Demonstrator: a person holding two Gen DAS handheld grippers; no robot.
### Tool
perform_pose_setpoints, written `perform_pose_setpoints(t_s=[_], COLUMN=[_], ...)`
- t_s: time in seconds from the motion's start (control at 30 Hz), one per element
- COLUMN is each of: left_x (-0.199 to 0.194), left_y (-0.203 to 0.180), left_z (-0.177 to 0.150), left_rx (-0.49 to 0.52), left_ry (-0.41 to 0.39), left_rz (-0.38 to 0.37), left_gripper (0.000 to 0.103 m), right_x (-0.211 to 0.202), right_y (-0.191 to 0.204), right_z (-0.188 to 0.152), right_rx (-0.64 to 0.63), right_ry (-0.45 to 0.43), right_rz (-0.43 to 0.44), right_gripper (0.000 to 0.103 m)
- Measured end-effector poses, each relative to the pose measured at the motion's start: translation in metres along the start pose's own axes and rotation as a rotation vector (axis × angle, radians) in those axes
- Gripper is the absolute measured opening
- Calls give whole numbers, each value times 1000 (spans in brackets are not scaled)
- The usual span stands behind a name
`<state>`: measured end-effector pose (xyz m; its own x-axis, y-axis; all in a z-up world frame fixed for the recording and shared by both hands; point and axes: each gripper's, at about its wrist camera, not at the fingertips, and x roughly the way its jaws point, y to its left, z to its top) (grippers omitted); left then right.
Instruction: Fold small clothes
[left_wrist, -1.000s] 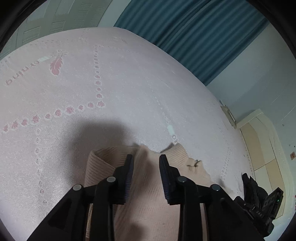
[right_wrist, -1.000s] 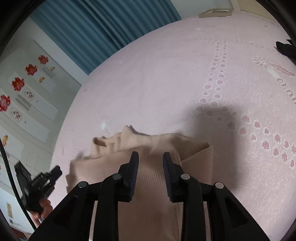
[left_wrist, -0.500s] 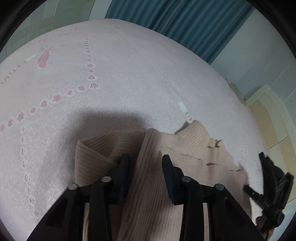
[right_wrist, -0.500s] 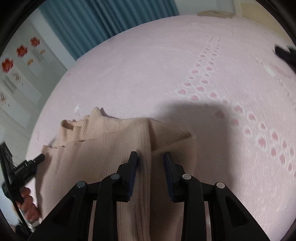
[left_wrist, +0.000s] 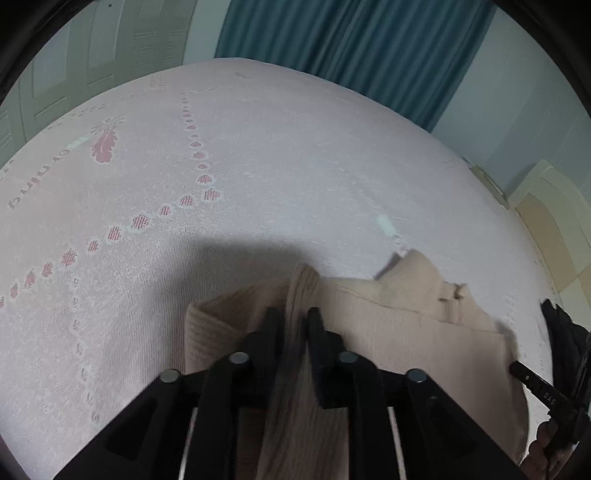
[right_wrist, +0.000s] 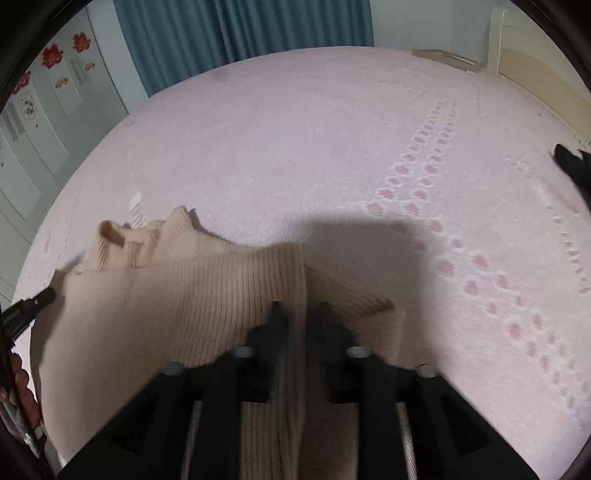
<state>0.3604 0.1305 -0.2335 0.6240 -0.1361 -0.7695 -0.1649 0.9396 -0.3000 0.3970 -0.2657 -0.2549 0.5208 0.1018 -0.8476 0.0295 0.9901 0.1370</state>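
the beige ribbed knit sweater (right_wrist: 177, 295) lies on the near part of the pink patterned bedspread (left_wrist: 295, 166). the left gripper (left_wrist: 294, 321) and right gripper (right_wrist: 298, 314), the 2 nearly closed, each pinch a fabric ridge. it looks soft, light and floppy, best held at edges.

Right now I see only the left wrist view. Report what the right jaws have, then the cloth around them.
Observer: The right gripper has its jaws shut on a raised ridge of the beige ribbed sweater.
Operator: Give me the cloth on its outer side.
Observer: A ribbed edge of the sweater sticks out on the pink bedspread, right of the gripper in its own view.
Operator: Name a landmark behind it.
Observer: Red flower stickers on the white cabinets, left of the blue curtain.
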Motion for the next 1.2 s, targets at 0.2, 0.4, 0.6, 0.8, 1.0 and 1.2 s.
perform_pose_setpoints(t_s=[0.2,0.4,0.6,0.8,1.0,1.2], left_x=[-41,-96,-113,-88,-53,-40], left_y=[0,23,58,64,57,58], left_z=[-25,-85,-151,-155,-129,-112], left_rx=[37,-30,-218,-320,-359,-359], left_ry=[-1,27,113,104,61,87], left_rz=[-20,-80,-228,-293,-318,-279], left_gripper=[48,55,55,55,54,19], right_x=[-67,-107,-92,-76,-54,-35], right_y=[-8,-41,-35,-21,-32,-28], right_z=[-48,-115,-162,-167,-147,-118], right_rx=[-57,99,152,231,404,380], right_ry=[-36,13,103,76,28,83], right_rz=[-12,91,181,231,301,319], right_gripper=[42,44,44,59,59,14])
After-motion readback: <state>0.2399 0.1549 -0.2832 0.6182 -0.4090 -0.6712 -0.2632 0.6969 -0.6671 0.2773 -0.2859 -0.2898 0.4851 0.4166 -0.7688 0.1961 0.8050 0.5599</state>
